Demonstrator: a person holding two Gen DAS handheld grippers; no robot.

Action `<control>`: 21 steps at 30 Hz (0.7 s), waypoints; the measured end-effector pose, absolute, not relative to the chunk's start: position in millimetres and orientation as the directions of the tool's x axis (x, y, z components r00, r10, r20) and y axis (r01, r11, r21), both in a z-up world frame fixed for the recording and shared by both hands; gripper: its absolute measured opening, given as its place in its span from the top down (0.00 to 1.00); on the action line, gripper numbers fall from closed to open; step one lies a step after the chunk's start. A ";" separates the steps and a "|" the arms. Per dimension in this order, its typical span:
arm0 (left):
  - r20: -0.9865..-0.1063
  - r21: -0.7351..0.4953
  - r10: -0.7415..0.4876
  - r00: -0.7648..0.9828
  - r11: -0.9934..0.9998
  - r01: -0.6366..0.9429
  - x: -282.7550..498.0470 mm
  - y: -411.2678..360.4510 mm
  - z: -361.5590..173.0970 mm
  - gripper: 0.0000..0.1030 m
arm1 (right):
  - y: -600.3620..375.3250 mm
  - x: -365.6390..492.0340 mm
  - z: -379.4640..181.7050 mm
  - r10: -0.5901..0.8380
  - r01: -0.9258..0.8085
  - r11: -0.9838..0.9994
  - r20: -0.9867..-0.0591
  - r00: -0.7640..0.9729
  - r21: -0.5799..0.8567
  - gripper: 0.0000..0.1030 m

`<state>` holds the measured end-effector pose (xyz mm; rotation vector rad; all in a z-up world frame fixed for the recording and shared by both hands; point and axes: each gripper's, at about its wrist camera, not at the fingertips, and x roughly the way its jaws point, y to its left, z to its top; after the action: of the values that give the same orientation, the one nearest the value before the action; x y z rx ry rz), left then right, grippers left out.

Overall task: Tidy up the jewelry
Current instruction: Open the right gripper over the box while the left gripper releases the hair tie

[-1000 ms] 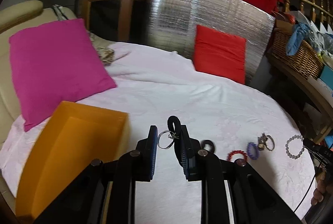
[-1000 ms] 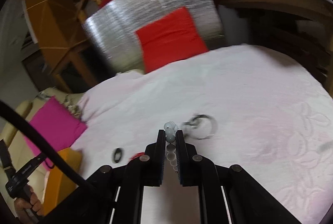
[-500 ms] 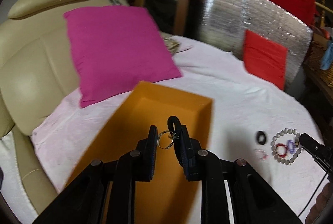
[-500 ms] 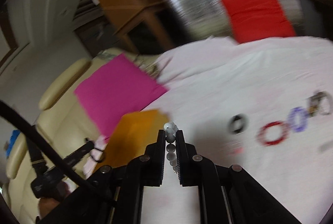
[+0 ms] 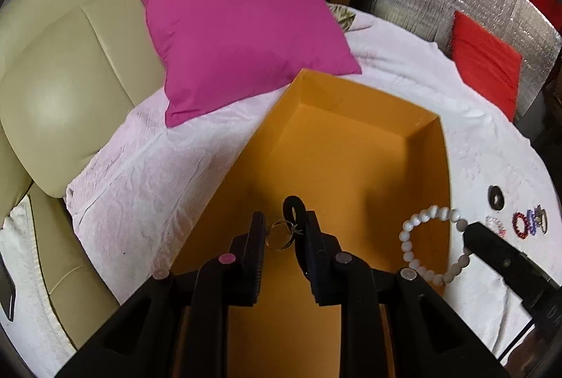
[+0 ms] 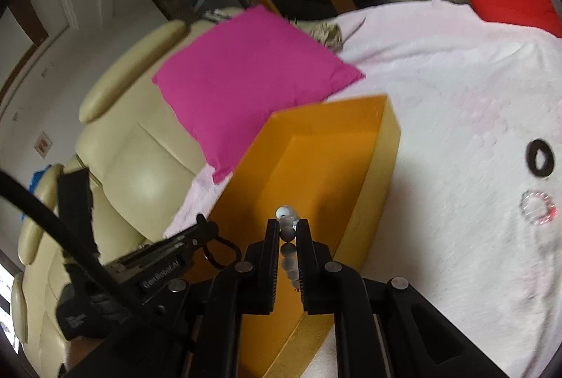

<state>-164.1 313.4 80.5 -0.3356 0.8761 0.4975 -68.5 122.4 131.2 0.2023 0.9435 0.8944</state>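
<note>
Rings, metal and black, sit pinched in the left gripper over the orange box. Only the left view shows the full white bracelet loop; the right gripper clamps its beads.

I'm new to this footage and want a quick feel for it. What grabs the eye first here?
The open orange box fills the middle, lying on the white cloth with both grippers over it. The left gripper holds a metal ring and a black band; the right gripper pinches a white bead bracelet. Behind the box a magenta pillow leans on a cream sofa.
</note>
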 end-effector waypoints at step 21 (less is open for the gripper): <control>-0.655 0.041 0.372 0.658 0.887 -0.460 -135.1 231.7 117.7 0.38 | 21.9 -61.3 150.8 0.616 -0.533 0.758 -0.678 0.400 0.375 0.70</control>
<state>-135.1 231.7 117.7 -0.1318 0.7106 0.4720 -61.3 21.9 150.8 0.1036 0.9020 0.7285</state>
